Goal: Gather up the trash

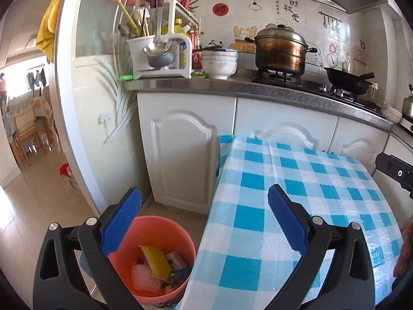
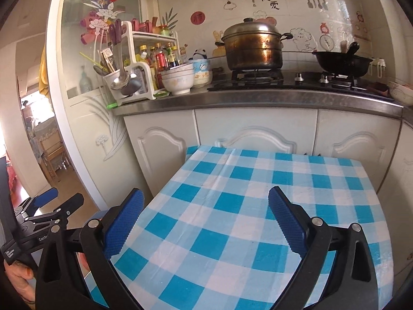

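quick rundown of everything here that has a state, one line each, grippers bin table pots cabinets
left gripper: open, holding nothing
right gripper: open, holding nothing
pink bin: upright on the floor beside the table, trash inside
checked tablecloth: bare, no trash visible on it
steamer pot: lid on, on the burner
black wok: uncovered, on the other burner
cabinet doors: closed
bowls: stacked on the counter

"GenRo" partly legible on left tool (image 2: 44, 238).

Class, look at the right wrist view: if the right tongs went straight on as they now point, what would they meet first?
Probably the checked tablecloth, which fills the gap between the open right tongs; beyond it, the white cabinet doors. Depth is unclear.
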The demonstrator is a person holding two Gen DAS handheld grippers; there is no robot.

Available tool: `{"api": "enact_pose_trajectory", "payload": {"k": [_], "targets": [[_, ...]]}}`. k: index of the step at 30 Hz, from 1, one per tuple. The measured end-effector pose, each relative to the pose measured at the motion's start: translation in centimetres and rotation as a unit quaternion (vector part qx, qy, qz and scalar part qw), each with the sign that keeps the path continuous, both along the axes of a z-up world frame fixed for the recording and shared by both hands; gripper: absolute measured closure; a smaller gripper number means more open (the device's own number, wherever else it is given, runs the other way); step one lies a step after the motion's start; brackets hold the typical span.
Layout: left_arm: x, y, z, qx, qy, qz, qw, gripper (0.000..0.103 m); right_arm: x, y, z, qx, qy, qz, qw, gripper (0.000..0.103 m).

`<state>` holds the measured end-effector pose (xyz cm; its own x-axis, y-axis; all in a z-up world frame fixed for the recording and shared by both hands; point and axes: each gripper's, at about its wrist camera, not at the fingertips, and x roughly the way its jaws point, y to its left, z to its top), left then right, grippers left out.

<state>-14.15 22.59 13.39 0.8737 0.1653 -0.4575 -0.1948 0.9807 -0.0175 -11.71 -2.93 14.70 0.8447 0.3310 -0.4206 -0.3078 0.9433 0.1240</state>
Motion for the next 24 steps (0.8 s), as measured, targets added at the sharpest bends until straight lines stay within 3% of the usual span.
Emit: {"api": "enact_pose_trajectory", "payload": {"k": [11,24], "targets": [[-1.0,-5.8,3.5,0.029,-0.038,-0.028,0.9985,0.004,-4.0,-4.5,3.4,-0.015,-0.055,-0.064,0.996,0.005],[-2.0,-10.6,5.7,0.044,-0.063,-0.060,0.9952,0.004,-7.1,-7.9,4.9,-0.027,-0.085,-0.116,0.989,0.005]]}}
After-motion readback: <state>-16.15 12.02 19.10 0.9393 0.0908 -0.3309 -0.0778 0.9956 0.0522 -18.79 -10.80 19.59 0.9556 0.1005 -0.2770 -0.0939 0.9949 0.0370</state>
